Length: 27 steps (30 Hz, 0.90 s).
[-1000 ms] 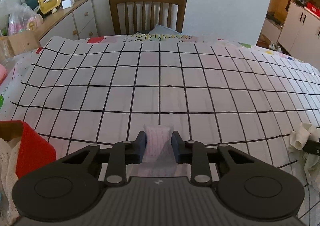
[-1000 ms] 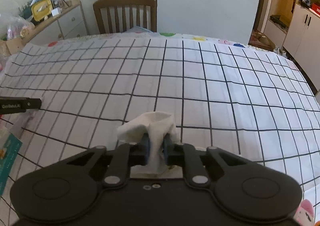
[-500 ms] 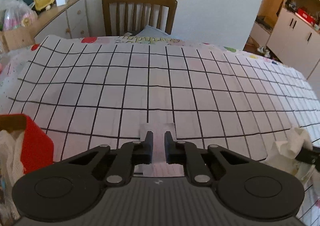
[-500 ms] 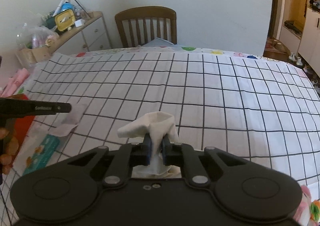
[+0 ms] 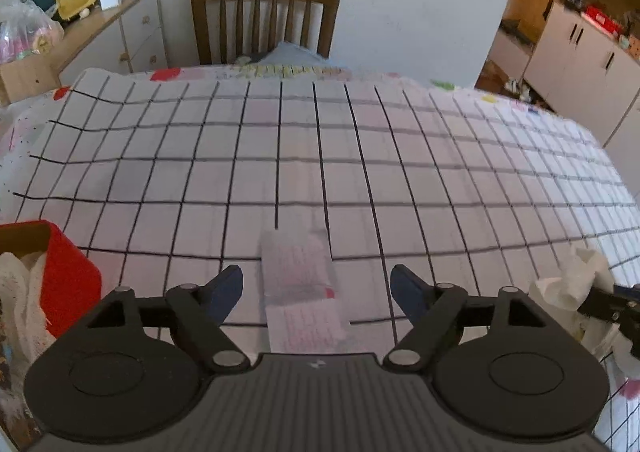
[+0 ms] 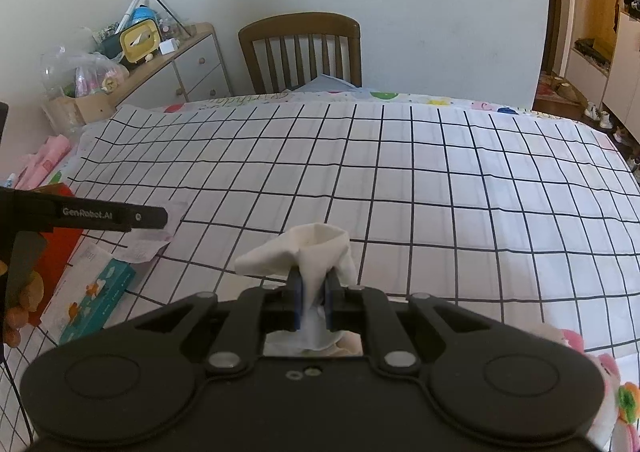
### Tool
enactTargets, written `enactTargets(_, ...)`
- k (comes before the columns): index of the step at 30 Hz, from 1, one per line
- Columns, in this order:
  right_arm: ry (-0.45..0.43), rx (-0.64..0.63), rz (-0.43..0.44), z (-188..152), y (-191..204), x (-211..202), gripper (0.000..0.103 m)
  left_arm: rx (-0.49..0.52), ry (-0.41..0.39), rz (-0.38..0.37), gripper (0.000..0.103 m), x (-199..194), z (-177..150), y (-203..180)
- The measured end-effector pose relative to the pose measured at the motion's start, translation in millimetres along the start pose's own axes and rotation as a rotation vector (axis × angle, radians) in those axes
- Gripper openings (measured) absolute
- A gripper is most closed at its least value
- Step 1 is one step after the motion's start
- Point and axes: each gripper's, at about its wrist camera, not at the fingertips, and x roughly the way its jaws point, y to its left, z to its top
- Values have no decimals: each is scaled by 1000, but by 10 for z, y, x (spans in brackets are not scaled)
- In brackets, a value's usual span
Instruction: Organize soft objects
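Observation:
My left gripper (image 5: 316, 284) hovers low over the checked tablecloth (image 5: 320, 171), its jaws opening wide. A small white packet with pink print (image 5: 300, 284) lies flat on the cloth between the fingers, and neither pad touches it. My right gripper (image 6: 312, 280) is shut on a crumpled white cloth (image 6: 316, 244), lifted above the table. The same white cloth (image 5: 568, 284) shows at the right edge of the left wrist view. In the right wrist view one left finger (image 6: 112, 215) reaches over the pale packet (image 6: 156, 242).
A red box (image 5: 68, 280) holding white lace stands at the near left. A teal pack (image 6: 100, 296) lies beside it. A pink plush toy (image 6: 600, 372) sits at the near right. A wooden chair (image 5: 264, 15) and a cluttered dresser (image 5: 100, 27) stand beyond the table.
The left jaws closed tight on the packet, then swung wide open, and the packet now lies on the tablecloth. The right gripper rose a little, still gripping the white cloth.

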Motion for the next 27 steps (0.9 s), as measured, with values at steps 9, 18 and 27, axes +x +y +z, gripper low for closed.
enactTargets(9, 6, -2, 4, -9, 2, 12, 10, 21, 87, 37, 81, 224, -113, -49)
enactTargets(18, 8, -1, 3, -9, 0, 36, 10, 62, 78, 74, 68, 202, -163, -92)
enactTargets(27, 7, -13, 1, 14, 16, 45, 10, 58, 60, 54, 37, 129, -144, -64)
